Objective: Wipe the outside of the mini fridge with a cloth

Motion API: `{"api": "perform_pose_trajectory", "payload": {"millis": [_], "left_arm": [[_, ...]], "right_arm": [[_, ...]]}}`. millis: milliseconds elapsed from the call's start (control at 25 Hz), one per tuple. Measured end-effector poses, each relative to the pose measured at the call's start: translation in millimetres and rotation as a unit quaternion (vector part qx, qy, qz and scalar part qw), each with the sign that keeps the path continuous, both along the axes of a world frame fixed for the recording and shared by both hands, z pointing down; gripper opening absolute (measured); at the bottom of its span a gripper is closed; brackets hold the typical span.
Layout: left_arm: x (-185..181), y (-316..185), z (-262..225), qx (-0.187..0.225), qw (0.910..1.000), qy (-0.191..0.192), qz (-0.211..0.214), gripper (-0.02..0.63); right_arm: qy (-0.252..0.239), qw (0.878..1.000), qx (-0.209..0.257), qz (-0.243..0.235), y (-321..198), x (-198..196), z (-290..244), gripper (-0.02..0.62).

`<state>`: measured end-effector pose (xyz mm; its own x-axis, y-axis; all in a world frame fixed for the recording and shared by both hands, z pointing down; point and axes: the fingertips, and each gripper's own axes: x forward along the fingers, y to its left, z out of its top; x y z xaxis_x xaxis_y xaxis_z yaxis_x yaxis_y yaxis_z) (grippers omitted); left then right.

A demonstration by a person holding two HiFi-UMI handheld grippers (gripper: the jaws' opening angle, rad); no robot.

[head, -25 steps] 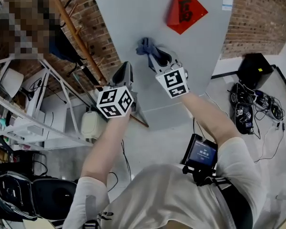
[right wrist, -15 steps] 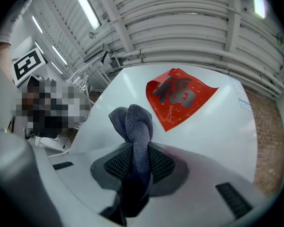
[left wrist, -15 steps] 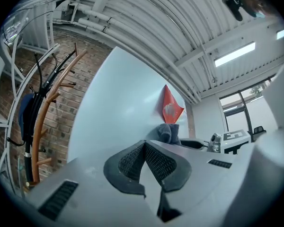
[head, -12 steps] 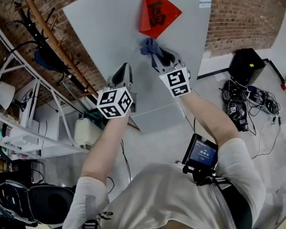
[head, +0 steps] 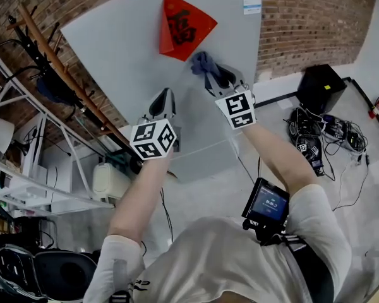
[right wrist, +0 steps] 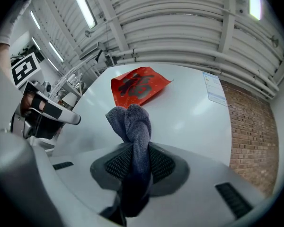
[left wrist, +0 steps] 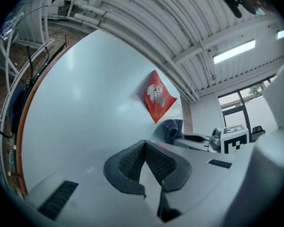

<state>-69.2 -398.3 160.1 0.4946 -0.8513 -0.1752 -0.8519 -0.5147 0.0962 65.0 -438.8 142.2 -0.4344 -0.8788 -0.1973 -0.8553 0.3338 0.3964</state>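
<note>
Two grippers up by the fridge (head: 120, 49): right gripper (right wrist: 134, 155) clamped on a bunched cloth (right wrist: 131, 119), left gripper (left wrist: 144, 150) pinched shut, nothing in it. Cloth right at the white side, just beside the red paper (head: 182, 25). Could snag and peel that paper on a careless swipe, or lose the cloth from such a thin pinch.

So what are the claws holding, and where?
The right claw pinches the blue cloth just below its folded end. The left claw is shut on nothing.

Grey floor (head: 202, 188) with mini fridge (head: 145, 62), black box (head: 320, 86) and tangled cables (head: 325, 137).
</note>
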Motion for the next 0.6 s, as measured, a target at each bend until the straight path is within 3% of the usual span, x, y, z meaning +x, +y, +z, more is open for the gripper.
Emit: {"api": "perform_pose_trajectory", "payload": {"millis": [360,600], "left_arm": [[34,-11,-3,0.009,0.9998,0.015,0.005,0.003],[53,-13,-3,0.006,0.9998,0.019,0.005,0.003]], "right_arm": [[-0.016,1.000,-0.004,0.025,-15,63,-5,0.083],[-0.055,0.997,-0.017,0.060,-26,120,-5,0.083]]}}
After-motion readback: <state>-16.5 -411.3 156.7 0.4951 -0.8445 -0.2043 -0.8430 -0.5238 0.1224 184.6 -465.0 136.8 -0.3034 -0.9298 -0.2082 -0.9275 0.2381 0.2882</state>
